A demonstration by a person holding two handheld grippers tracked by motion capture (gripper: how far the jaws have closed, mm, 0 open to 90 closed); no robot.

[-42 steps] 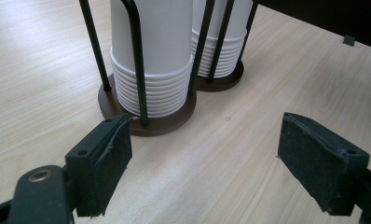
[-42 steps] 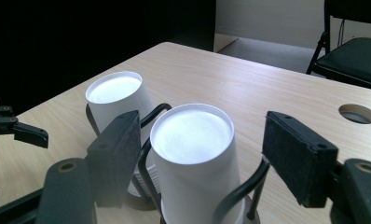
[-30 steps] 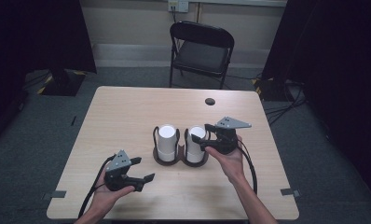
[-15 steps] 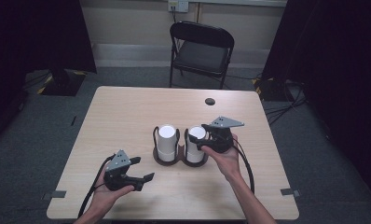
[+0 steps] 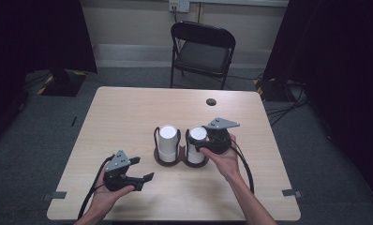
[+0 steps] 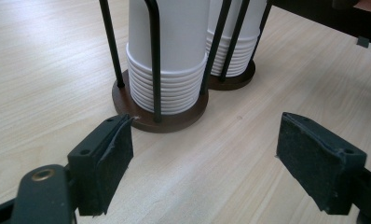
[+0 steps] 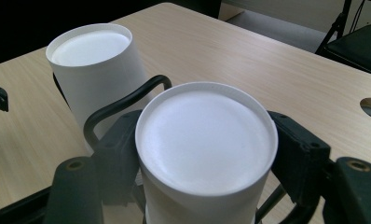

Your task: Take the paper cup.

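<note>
Two stacks of upturned white paper cups stand in a black wire holder [image 5: 168, 162] with round brown bases [image 6: 151, 119] at mid-table. My right gripper [image 5: 198, 140] is at the top of the right stack [image 5: 195, 152]. Its jaws are spread on either side of the top cup [image 7: 207, 140], close against its sides, so my right gripper [image 7: 207, 147] is open. The left stack [image 5: 167, 140] [image 7: 92, 60] stands free beside it. My left gripper [image 5: 145, 169] rests low near the table's front left, open and empty. My left gripper [image 6: 204, 158] faces the left stack [image 6: 174, 56], with the right stack [image 6: 235, 46] behind.
The light wooden table [image 5: 128, 112] has a round cable hole [image 5: 211, 101] at its far right. A black folding chair [image 5: 201, 49] stands beyond the far edge. Bare tabletop lies to the left of and behind the holder.
My right gripper has slid a little left, bringing its jaws around the top cup of the right stack. The left gripper has stayed put.
</note>
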